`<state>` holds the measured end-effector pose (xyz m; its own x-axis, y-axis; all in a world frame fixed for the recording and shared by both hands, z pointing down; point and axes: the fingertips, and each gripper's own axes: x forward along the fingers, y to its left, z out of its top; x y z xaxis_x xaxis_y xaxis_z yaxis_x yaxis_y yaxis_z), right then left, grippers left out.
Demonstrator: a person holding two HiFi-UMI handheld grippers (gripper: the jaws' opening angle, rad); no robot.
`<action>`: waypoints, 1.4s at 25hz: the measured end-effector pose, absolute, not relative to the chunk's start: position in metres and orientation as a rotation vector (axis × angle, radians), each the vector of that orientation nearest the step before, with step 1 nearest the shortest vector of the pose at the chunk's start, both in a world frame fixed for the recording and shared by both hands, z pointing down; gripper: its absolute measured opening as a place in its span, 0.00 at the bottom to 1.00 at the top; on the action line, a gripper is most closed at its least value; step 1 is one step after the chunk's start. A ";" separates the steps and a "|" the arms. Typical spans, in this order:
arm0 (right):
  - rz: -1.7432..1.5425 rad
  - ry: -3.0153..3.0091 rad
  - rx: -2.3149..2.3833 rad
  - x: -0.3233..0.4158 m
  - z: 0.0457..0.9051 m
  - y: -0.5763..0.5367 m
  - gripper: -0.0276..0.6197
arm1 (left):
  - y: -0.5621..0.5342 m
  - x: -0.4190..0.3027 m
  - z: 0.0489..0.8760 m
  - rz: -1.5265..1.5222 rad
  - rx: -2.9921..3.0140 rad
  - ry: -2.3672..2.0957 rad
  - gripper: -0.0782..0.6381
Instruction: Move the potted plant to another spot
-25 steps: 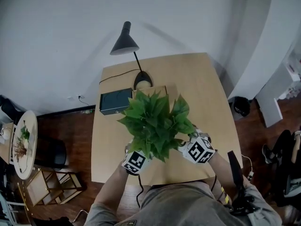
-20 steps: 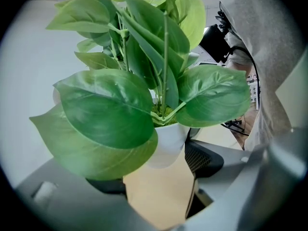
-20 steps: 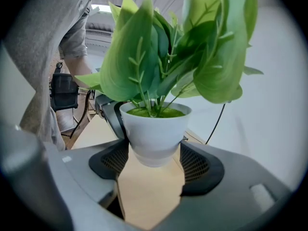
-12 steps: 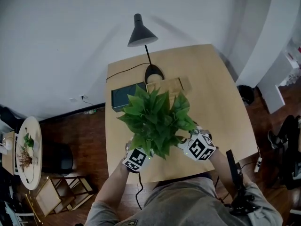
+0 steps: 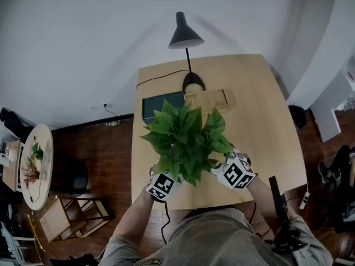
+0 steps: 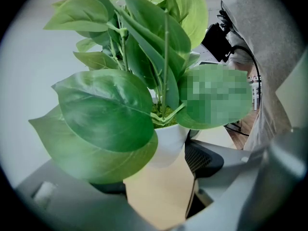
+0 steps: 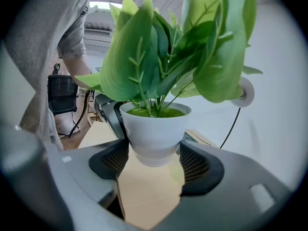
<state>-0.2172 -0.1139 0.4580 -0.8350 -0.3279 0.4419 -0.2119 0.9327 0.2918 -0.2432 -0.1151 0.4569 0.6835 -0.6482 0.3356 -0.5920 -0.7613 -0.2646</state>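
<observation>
The potted plant, broad green leaves in a small white pot, hangs over the front part of the wooden table. My left gripper and right gripper hold it from opposite sides. In the right gripper view both mesh pads press on the pot's lower wall, and its base is clear of the tabletop. In the left gripper view the pot sits between the jaws of the left gripper. One pad touches it; a big leaf hides the other.
A black desk lamp stands at the table's far edge. Near it are a dark box and a shallow wooden box. A cable trails from the lamp. On the floor at left are a round side table and a wooden rack.
The plant and both grippers have shifted toward the table's left side, so the leaves now overlap the dark box more. The grip looks the same.
</observation>
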 end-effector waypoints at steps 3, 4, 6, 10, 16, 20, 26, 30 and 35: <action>-0.314 -2.606 0.351 -0.218 0.458 -0.112 0.57 | -0.112 -0.244 0.457 -0.645 -2.750 1.057 0.63; -0.313 -2.611 0.340 -0.219 0.459 -0.112 0.57 | -0.112 -0.245 0.457 -0.652 -2.747 1.068 0.63; -0.313 -2.619 0.316 -0.220 0.461 -0.112 0.57 | -0.112 -0.246 0.460 -0.666 -2.741 1.094 0.63; -0.309 -2.626 0.259 -0.221 0.472 -0.109 0.57 | -0.108 -0.247 0.470 -0.685 -2.738 1.148 0.63; -0.253 -2.599 0.248 -0.232 0.500 -0.093 0.57 | -0.092 -0.258 0.498 -0.714 -2.783 1.140 0.63; -0.204 -2.561 0.279 -0.238 0.521 -0.097 0.57 | -0.097 -0.263 0.520 -0.734 -2.821 1.089 0.63; -0.129 -2.516 0.321 -0.238 0.555 -0.109 0.57 | -0.111 -0.265 0.553 -0.785 -2.854 1.027 0.63; -0.099 -2.482 0.315 -0.231 0.579 -0.119 0.57 | -0.122 -0.260 0.578 -0.826 -2.869 1.025 0.63; -0.078 -2.461 0.295 -0.227 0.608 -0.138 0.57 | -0.139 -0.257 0.610 -0.854 -2.890 1.034 0.63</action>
